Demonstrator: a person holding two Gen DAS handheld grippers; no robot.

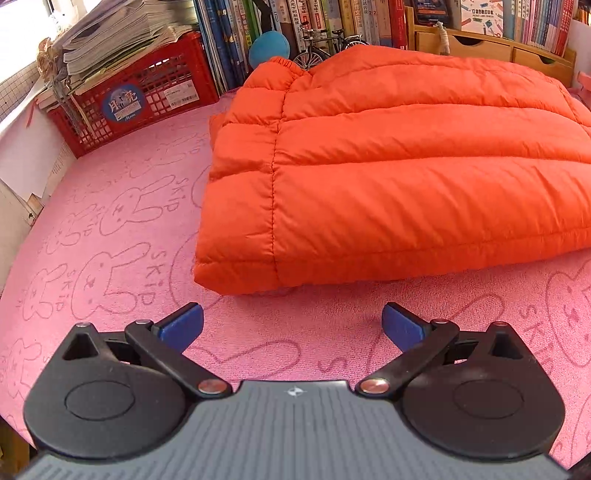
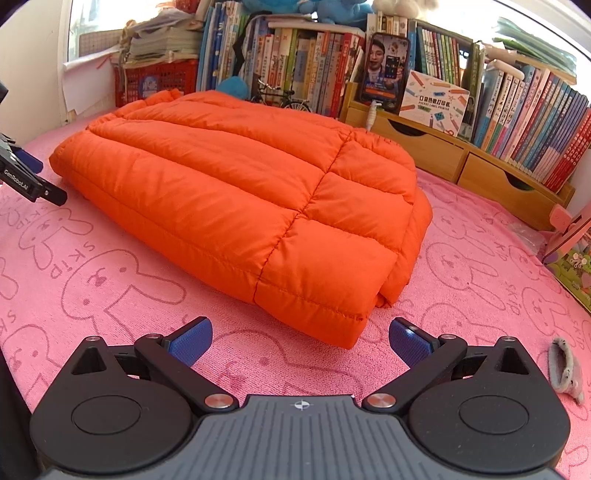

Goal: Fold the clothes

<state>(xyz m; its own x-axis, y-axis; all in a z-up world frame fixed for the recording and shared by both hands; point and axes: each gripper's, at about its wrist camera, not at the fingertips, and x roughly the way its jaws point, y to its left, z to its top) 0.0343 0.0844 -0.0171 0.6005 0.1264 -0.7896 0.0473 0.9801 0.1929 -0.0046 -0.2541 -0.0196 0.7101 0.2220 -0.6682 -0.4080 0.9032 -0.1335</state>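
While both my claws hang apart and empty, left claw (image 1: 291,323) and right claw (image 2: 301,338) low in frame, the orange puffer jacket (image 2: 236,206) lies folded mid-frame on the pink tabletop (image 2: 110,295). I'd pinch near-edge corners together, lift evenly.

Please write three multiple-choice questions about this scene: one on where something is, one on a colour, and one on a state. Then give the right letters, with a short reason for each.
1. Where is the red crate?
A. behind and left of the jacket
B. on top of the jacket
C. under the towel

2. What colour is the puffer jacket?
A. blue
B. orange
C. grey

3. How do the left gripper and the right gripper stand?
A. both shut on the jacket
B. one open, one shut
C. both open, empty

Answers: A, it stands by the books; B, the whole jacket is orange; C, pink towel shows between the fingers.
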